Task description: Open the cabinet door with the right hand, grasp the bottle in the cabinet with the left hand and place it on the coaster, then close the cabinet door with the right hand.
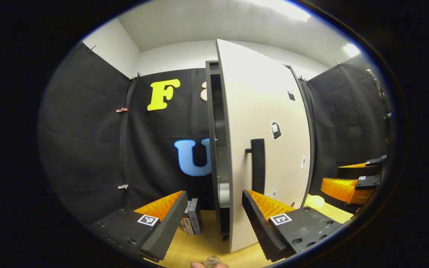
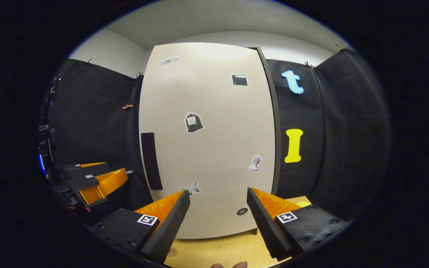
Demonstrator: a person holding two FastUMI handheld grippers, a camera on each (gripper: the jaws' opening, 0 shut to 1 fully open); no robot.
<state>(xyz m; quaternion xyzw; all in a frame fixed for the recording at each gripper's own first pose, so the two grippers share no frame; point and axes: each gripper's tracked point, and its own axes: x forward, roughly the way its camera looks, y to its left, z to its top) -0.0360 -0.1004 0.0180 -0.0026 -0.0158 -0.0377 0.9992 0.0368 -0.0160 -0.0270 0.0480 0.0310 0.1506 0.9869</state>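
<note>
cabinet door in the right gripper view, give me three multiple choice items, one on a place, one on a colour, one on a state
1. In the right gripper view, where on the cabinet door does the handle sit?
A. near its left edge
B. in its middle
C. near its right edge

2. What colour is the handle?
A. white
B. black
C. yellow

3. What state is the right gripper in?
A. shut on the handle
B. open, holding nothing
C. shut on a sticker

Answers:
1 A, since the handle stands upright along the door's left edge.
2 B, since it is a black bar on the pale door.
3 B, since the fingers stand apart with only the door seen between them.
</note>
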